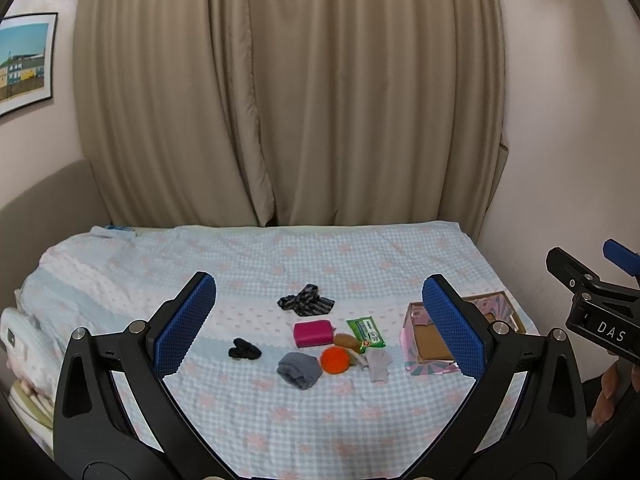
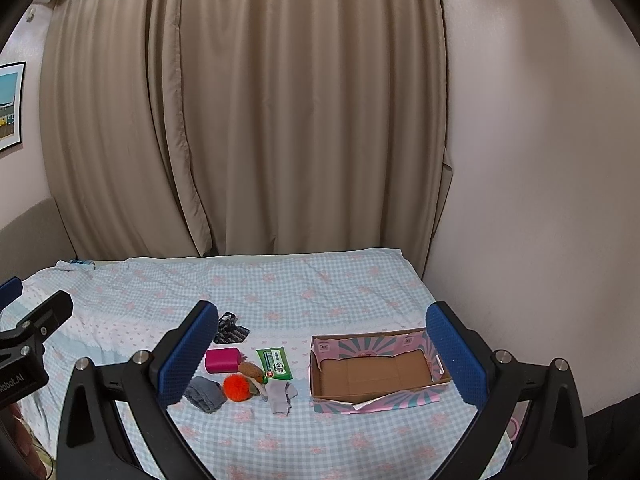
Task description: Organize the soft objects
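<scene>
I hold my left gripper (image 1: 319,326) above the near part of the bed (image 1: 248,400), its 2 blue pads spread wide with nothing between them. My right gripper (image 2: 322,354) hangs beside it, equally wide and empty. Both hover clear of the checked blue-and-pink bedspread.

The soft things lie in a loose cluster near the middle of the bed. Farthest away is a dark patterned cloth (image 1: 306,301), crumpled. Nearer sits a magenta pouch (image 1: 314,333), and just right of it a green tissue pack (image 1: 366,332). A brown plush piece (image 1: 346,340) lies between the pouch and the tissue pack, touching the pack's near corner. Nearer still, an orange pom-pom ball (image 1: 335,360) rests just beside a rolled grey sock (image 1: 299,369) on its left. A flat pale grey cloth (image 1: 379,364) lies on the ball's right. A small black bundle (image 1: 244,349) sits apart on the left of the cluster.

On the right side of the bed, well apart from the cluster, is an open cardboard box (image 2: 320,364) with a pink and teal sunburst print on its walls and a bare brown floor; from the right wrist view nothing lies inside it. Beige curtains (image 2: 248,112) hang behind the bed, and a framed picture (image 1: 25,60) is on the left wall.
</scene>
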Motion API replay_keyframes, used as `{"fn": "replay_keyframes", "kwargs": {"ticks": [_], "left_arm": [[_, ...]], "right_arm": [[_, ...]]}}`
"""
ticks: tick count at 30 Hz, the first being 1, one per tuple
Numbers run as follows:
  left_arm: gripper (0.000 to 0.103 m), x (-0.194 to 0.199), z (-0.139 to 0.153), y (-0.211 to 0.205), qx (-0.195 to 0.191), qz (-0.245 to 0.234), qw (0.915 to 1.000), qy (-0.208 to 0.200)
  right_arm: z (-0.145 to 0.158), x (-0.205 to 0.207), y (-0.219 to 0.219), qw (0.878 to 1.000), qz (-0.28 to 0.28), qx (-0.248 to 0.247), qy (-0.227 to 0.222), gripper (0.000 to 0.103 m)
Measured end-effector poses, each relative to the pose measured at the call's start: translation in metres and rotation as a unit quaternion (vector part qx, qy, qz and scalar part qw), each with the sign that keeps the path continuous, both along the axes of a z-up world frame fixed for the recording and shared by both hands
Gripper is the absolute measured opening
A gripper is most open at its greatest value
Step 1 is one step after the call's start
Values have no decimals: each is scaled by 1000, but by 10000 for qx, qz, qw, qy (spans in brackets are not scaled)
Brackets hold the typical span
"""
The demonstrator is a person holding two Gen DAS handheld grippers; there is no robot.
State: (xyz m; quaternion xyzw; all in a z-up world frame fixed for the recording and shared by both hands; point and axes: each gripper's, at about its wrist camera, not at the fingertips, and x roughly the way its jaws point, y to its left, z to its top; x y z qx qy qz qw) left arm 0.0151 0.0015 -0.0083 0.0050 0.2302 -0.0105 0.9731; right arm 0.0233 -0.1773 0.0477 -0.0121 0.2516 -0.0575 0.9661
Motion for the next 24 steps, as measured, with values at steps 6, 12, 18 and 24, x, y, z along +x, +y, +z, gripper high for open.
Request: {"fn": "replay_keyframes", "kwargs": {"ticks": [6,12,18,24], "left_arm": [[102,-1,-1,1,-5,36,10000,24],[102,0,0,1,3,57,10000,71],[102,4,-2,-2,-6,92,9998,147],[102,13,-7,-7,-22,135,9995,272]], "right_arm": [[0,-3,1,10000,12,13,17,103],[2,-7,3,10000,33,17,41,103],[6,-7,3,9999,60,9,114,103],[7,0,0,9998,66,11,196,103]]}}
